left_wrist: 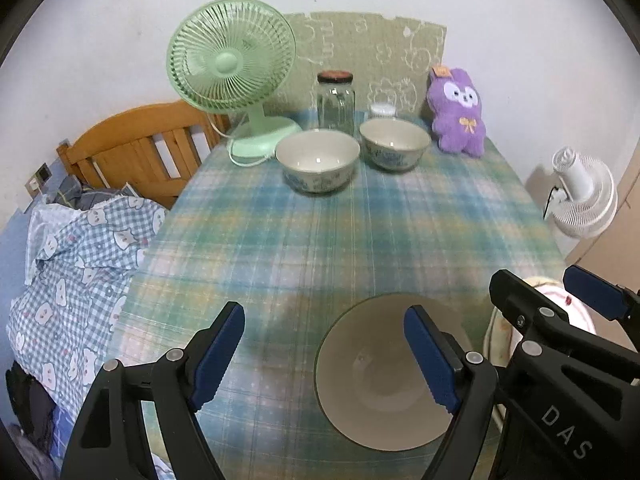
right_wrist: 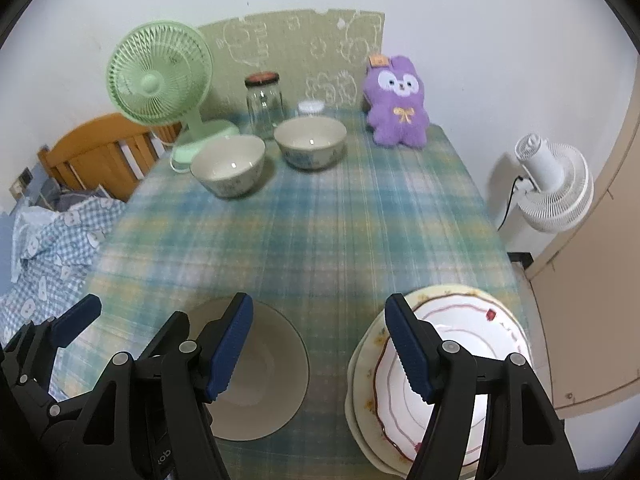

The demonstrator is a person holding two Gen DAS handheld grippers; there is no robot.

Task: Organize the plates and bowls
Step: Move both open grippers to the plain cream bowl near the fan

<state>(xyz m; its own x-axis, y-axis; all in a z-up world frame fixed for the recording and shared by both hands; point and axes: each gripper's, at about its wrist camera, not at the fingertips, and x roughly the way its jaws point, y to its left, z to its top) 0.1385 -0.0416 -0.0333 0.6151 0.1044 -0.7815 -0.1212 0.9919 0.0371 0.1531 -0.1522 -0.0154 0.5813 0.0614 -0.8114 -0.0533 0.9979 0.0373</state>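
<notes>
At the near edge of the desk [right_wrist: 320, 240] sit a grey-beige bowl [left_wrist: 384, 376] and, just to its right, a stack of plates [right_wrist: 448, 364]; two patterned bowls [left_wrist: 318, 160] [left_wrist: 394, 142] stand well apart at the back. The left gripper [left_wrist: 324, 360] and right gripper [right_wrist: 320, 356] both hover with jaws spread, empty. The crockery looks like glazed ceramic: stiff, slippery, breakable, fairly heavy. I judge the rim the best hold, one jaw inside and one outside.

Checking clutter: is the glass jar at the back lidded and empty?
Lidded and seemingly empty: the glass jar stands upright, dark lid on, with nothing visible through its clear sides.
</notes>
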